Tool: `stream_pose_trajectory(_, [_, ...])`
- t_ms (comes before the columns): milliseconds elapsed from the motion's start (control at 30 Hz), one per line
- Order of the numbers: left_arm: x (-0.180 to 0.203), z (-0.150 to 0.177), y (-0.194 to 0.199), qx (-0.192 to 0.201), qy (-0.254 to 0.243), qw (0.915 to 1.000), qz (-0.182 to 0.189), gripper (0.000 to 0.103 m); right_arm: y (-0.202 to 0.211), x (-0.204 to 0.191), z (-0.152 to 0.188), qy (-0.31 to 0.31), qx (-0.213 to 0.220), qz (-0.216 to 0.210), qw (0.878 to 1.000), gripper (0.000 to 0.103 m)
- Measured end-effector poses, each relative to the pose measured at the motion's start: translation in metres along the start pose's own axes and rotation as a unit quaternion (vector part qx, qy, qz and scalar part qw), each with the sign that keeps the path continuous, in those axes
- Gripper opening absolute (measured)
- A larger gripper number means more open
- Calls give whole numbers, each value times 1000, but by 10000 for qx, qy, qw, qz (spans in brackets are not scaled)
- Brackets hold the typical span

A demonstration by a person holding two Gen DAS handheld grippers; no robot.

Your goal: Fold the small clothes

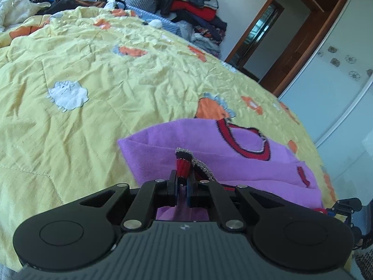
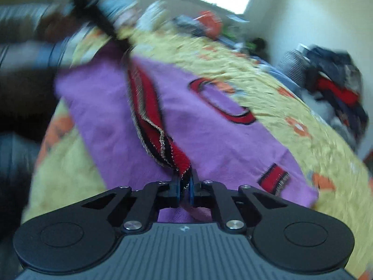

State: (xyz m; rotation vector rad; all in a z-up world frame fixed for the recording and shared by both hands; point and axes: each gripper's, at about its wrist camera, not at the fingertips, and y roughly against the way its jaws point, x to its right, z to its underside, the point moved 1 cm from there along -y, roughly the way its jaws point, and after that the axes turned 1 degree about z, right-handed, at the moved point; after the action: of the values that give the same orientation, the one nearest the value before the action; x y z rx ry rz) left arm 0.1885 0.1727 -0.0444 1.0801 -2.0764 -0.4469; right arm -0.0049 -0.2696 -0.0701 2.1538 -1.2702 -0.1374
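A small purple sweater (image 1: 209, 154) with red and black trim lies on the yellow bedspread (image 1: 93, 74). Its red collar (image 1: 244, 140) faces away from me. My left gripper (image 1: 182, 177) is shut on the red, glittery hem band of the sweater and holds it raised. In the right wrist view, which is motion-blurred, the purple sweater (image 2: 198, 121) spreads ahead. My right gripper (image 2: 184, 182) is shut on the other end of the red hem band (image 2: 149, 107), which stretches up toward the left gripper (image 2: 98, 16) at the top left.
A pile of folded clothes and bags (image 1: 191, 2) sits at the far side of the bed, and shows in the right wrist view (image 2: 333, 86). Loose clothes (image 1: 21, 4) lie at the far left. A wooden doorway (image 1: 263, 37) and a white wardrobe (image 1: 338, 81) stand to the right.
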Motion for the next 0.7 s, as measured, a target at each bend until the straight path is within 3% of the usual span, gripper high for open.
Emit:
stream_pose_trajectory(100, [11,3,23,260,-151,9994,163,7,36,2,-3,-383,539,-165,9977,6])
stream_pose_trajectory(300, [47,20,90,924,-348,9924,732,7,117,-5,-12,-662,1301,161,9892,6])
stream_pose_trajectory(400, [62,30,127,1021,-231,9871,1215,7,163,-13,-16,-769,1630,99,9836,6])
stream_pose_trajectory(533, [83,48,174,1074,-461,9784,1706,7,212,-25,-24,-819,1976,199,9767,6])
stream_pose_trajectory(600, [87,54,187,1086,-461,9736,1952,7,221,-20,-25,-914,2067,328,9736,6])
stream_pose_trajectory(700, [82,49,183,1093,-384,9771,1782,7,199,15,-26,-1171,1979,432,9722,6])
